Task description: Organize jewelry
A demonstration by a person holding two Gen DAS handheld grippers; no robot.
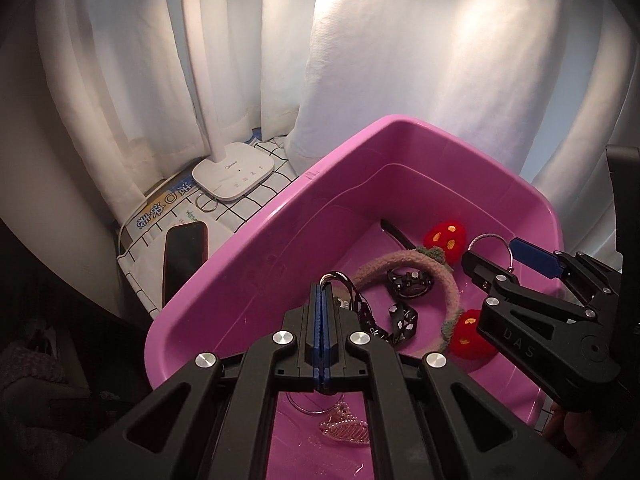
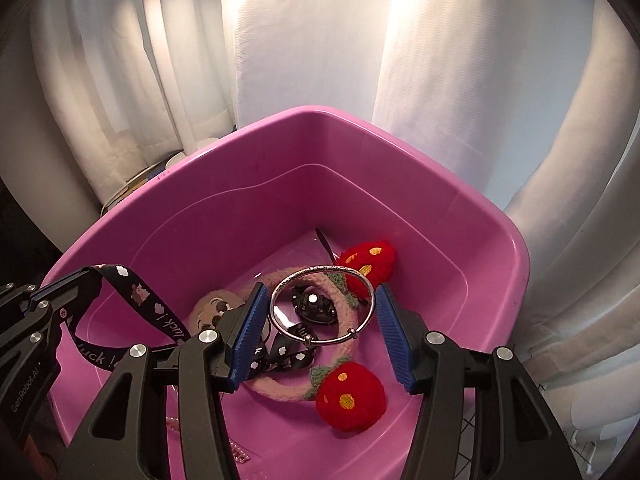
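Observation:
A pink tub (image 1: 248,236) (image 2: 280,120) holds the jewelry. My left gripper (image 1: 322,286) (image 2: 86,276) is shut on a black ribbon (image 1: 360,304) (image 2: 160,308) printed with clouds and "luck!", which trails down to the tub floor. My right gripper (image 2: 322,320) (image 1: 496,254) is shut on a silver bangle (image 2: 322,304) (image 1: 490,240), gripped across its width by the blue pads (image 2: 256,320) above the tub floor. Under them lie a pink knitted headband (image 1: 376,264) (image 2: 280,392) with red strawberry pompoms (image 2: 352,396) and a black hair clip (image 1: 408,282) (image 2: 314,306).
A pink claw clip (image 1: 344,432) and a thin silver ring (image 1: 308,412) lie near the tub's front wall. Left of the tub, on a grid cloth, stand a white lamp base (image 1: 234,176), a dark phone (image 1: 184,256) and a small ring (image 1: 206,204). White curtains hang behind.

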